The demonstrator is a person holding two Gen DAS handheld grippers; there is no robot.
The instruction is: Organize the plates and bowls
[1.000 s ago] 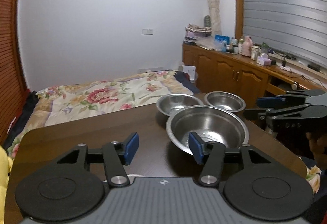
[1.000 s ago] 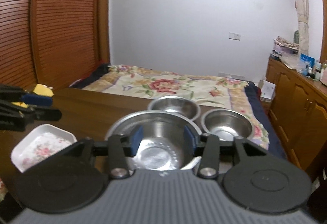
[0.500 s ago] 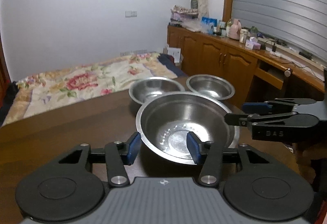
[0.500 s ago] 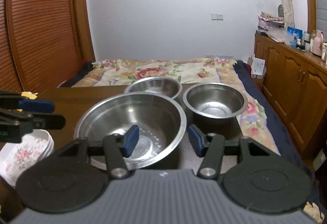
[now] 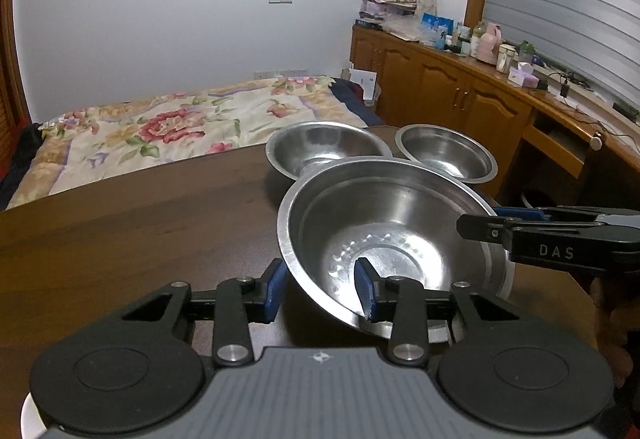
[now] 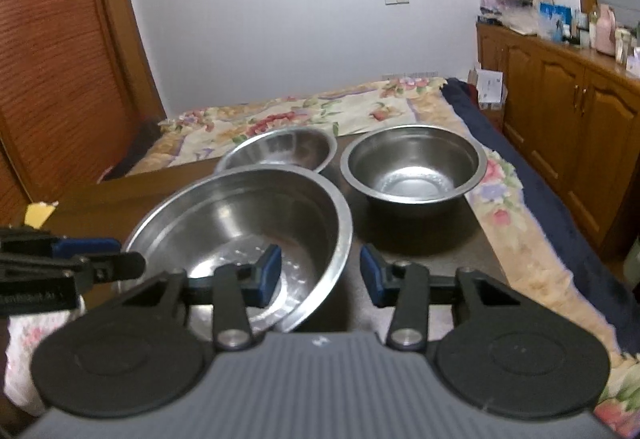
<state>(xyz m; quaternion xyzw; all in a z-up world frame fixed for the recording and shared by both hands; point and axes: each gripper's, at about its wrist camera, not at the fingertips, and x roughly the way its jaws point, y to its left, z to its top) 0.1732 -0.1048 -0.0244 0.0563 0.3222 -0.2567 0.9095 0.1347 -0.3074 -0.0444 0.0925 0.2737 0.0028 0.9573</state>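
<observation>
A large steel bowl sits tilted on the dark wooden table, near its right end. My left gripper is open and straddles the bowl's near-left rim. My right gripper is open and straddles the same bowl's right rim. Two smaller steel bowls stand behind it: one at the back, one at the table's far right corner. A white floral plate lies under the left gripper in the right wrist view.
The table's right edge runs just beside the small bowl. A bed with a floral quilt lies beyond the table. Wooden cabinets line the right wall. A slatted wooden door stands at the left.
Both grippers have closed in on the large bowl from either side and now straddle its rim. The bowl has tipped up from lying flat.
</observation>
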